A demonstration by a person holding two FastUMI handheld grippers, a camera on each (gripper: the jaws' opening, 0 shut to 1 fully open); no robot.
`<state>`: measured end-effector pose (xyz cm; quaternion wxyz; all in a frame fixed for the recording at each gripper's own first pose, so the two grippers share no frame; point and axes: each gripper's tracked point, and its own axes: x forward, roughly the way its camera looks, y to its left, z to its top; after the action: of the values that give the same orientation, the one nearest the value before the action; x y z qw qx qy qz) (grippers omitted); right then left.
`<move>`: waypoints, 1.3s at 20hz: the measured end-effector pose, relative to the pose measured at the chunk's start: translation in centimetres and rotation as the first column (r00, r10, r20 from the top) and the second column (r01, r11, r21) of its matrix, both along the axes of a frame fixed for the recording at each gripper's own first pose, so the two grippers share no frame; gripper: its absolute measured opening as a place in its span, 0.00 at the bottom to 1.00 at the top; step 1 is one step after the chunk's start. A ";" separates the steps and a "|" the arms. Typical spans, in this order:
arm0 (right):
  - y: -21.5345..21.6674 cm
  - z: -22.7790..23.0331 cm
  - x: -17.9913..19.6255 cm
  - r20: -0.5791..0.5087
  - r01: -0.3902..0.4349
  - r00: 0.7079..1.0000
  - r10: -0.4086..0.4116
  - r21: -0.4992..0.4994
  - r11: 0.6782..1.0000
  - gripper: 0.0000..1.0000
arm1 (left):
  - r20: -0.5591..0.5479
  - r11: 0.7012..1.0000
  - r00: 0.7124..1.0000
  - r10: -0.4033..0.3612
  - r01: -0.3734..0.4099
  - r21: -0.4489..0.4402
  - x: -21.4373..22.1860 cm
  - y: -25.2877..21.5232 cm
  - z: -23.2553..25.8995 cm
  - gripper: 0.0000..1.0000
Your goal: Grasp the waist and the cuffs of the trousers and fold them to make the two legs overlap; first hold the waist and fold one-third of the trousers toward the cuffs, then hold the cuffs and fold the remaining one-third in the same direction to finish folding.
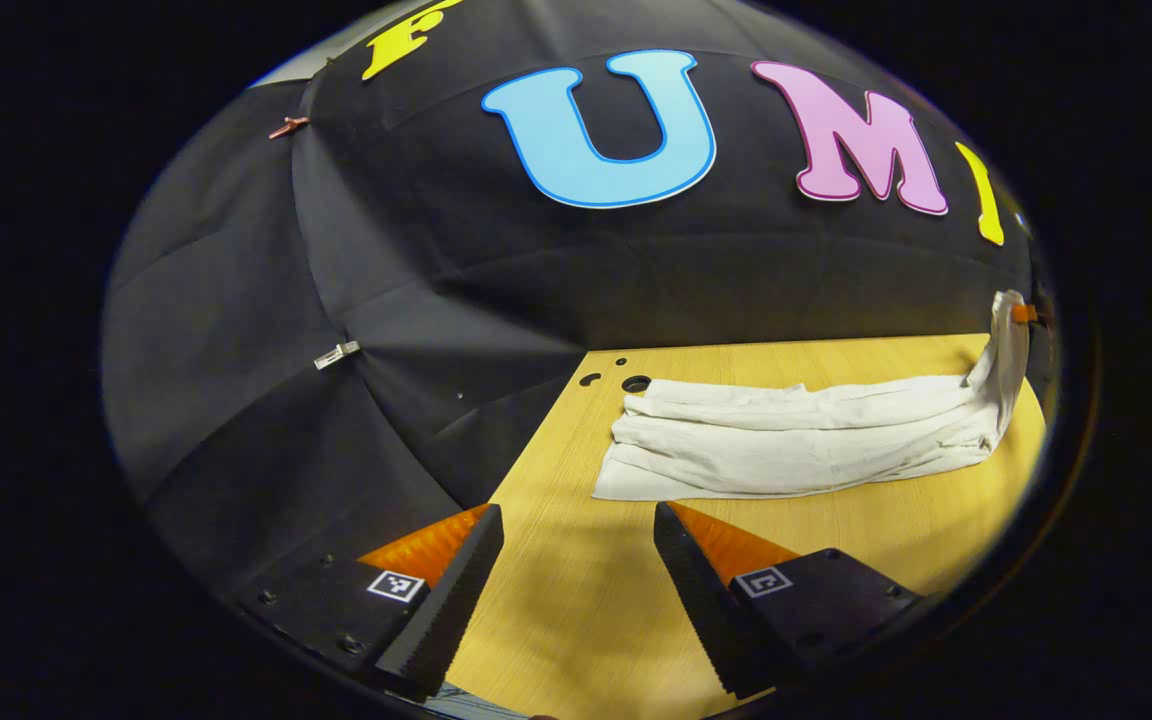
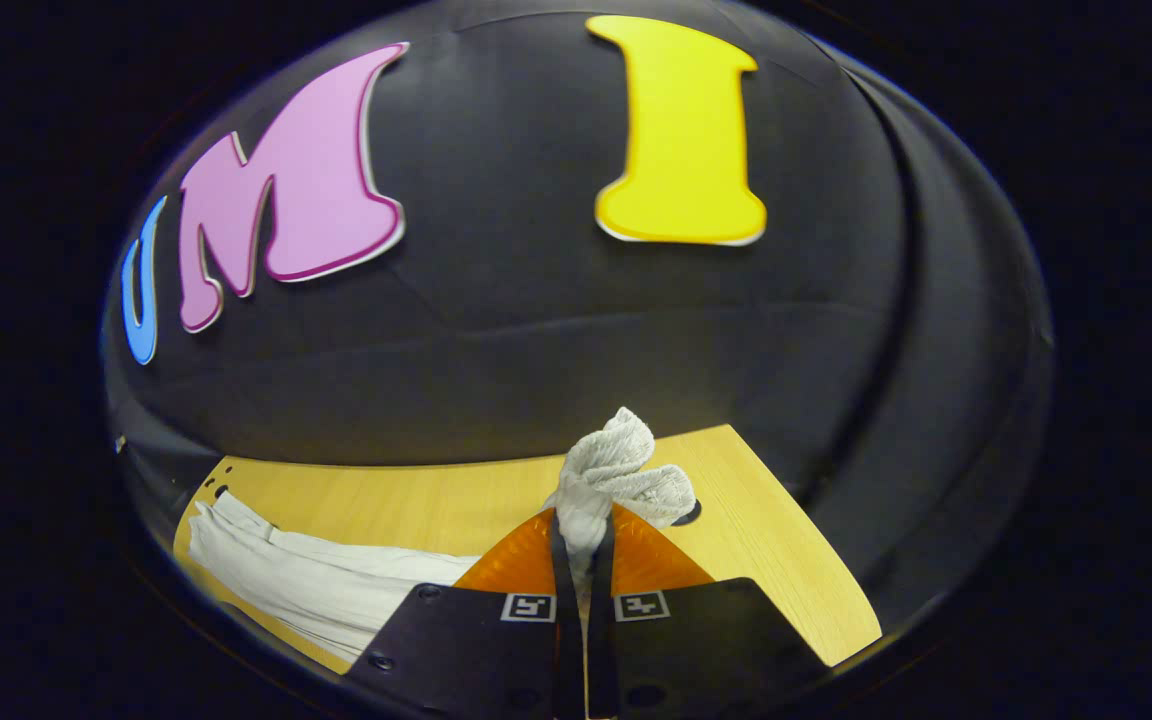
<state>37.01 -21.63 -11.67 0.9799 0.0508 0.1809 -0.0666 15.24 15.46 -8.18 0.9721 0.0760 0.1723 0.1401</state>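
White trousers [image 1: 796, 440] lie lengthwise on the wooden table [image 1: 576, 600], legs overlapped. In the left gripper view my left gripper [image 1: 576, 535] stands open just in front of their near left end, nothing between its fingers. At the far right of that view one end of the cloth rises off the table, pinched by the other gripper [image 1: 1024, 314]. In the right gripper view my right gripper [image 2: 581, 540] is shut on a bunched end of the trousers [image 2: 611, 470], lifted above the table; the rest of the cloth [image 2: 296, 580] trails down to the left.
Black cloth walls close in behind the table and on its left. Several small round holes [image 1: 635, 384] mark the table's far left corner, beside the trousers' end. Another hole [image 2: 688, 515] sits near the table's right corner. Bare wood lies in front of the trousers.
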 end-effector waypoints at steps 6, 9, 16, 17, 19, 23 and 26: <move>8.6 2.0 1.2 0.037 -0.155 0.987 0.158 -0.066 0.986 0.06 | 0.016 1.000 1.000 -0.004 0.004 -0.003 -0.8 -0.5 -0.4 0.97; 12.5 1.3 1.3 0.044 -0.207 0.977 0.209 -0.042 0.977 0.06 | 0.033 1.000 0.999 -0.027 0.027 0.002 -0.2 -1.2 -0.8 0.96; 23.5 -3.0 -0.4 0.028 -0.365 0.931 0.365 -0.011 0.931 0.06 | 0.063 0.992 0.998 -0.016 0.023 -0.124 4.0 -1.1 -4.0 0.97; 24.5 -3.9 -0.6 0.014 -0.375 0.927 0.376 -0.022 0.927 0.06 | 0.072 0.991 0.997 -0.017 0.026 -0.131 4.8 -1.0 -4.1 0.97; 26.8 -5.9 -1.3 -0.007 -0.399 0.917 0.399 -0.029 0.917 0.06 | 0.078 0.988 0.997 -0.009 0.021 -0.155 6.5 -0.2 -4.8 0.96; 29.8 -9.2 -2.5 -0.035 -0.441 0.898 0.439 -0.049 0.896 0.10 | 0.095 0.961 0.995 0.029 -0.001 -0.278 9.6 1.0 -6.0 0.97; 32.4 -11.1 -4.2 -0.046 -0.492 0.870 0.491 -0.023 0.870 0.20 | 0.088 0.935 0.995 0.044 -0.010 -0.355 14.0 1.9 -7.7 0.97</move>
<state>32.77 10.79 -22.77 0.9617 -0.0146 0.2057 0.1806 29.21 17.39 -15.84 0.9749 -0.1093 0.1494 0.1234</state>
